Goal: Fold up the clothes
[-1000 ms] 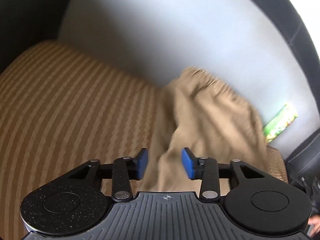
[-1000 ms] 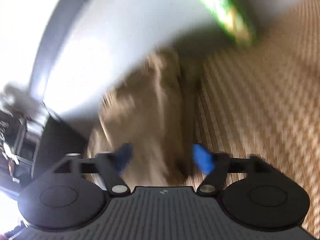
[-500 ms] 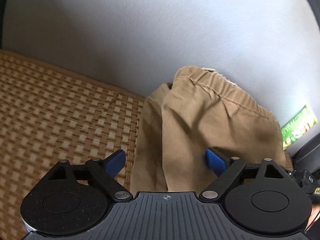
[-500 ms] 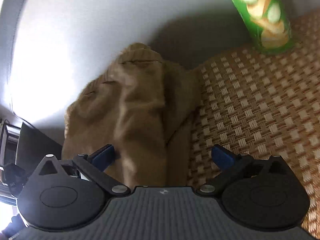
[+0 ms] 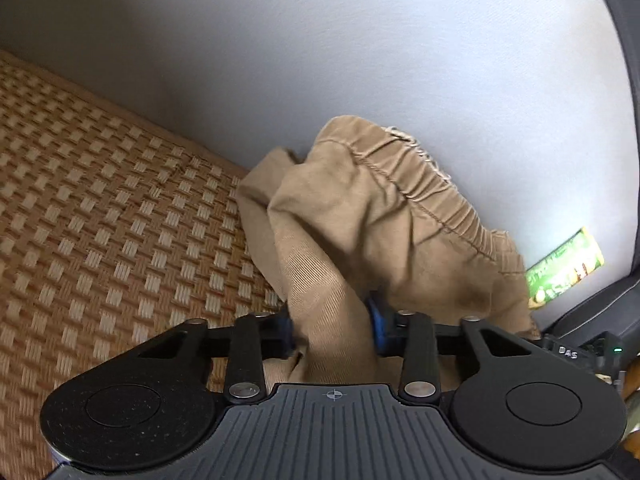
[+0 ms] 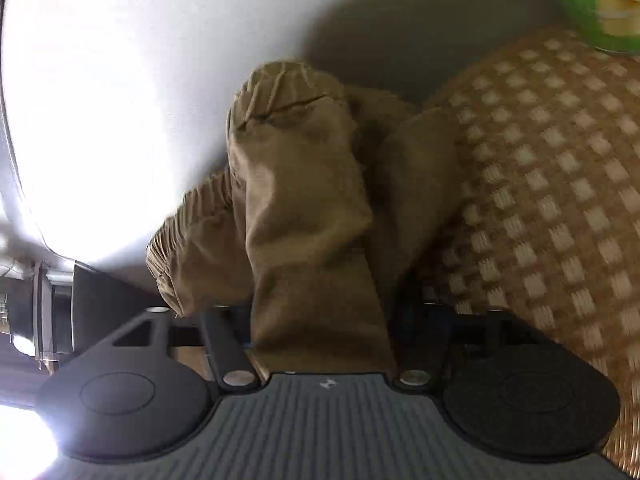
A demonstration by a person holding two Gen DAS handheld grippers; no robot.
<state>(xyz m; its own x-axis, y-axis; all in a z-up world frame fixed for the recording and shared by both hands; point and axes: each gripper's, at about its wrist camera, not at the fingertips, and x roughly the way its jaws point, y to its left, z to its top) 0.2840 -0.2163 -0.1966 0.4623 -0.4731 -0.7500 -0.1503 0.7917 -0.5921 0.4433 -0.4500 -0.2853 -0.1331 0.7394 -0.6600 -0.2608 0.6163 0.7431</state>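
Note:
Tan trousers [image 5: 372, 216] with an elastic waistband lie bunched against the grey wall on a woven mat [image 5: 100, 232]. My left gripper [image 5: 332, 328] is shut on a fold of the tan cloth, which bulges between its blue pads. In the right wrist view the same trousers [image 6: 296, 184] rise from my right gripper [image 6: 320, 320], which is shut on another fold. Its pads are mostly hidden by the cloth.
A green snack can [image 5: 564, 272] stands by the wall to the right of the trousers and shows at the top right of the right wrist view [image 6: 596, 4]. A dark frame [image 5: 616, 56] runs along the wall's right edge.
Both grippers were wide open half a second ago and have now closed on folds of the trousers. The cloth is gathered up between the pads.

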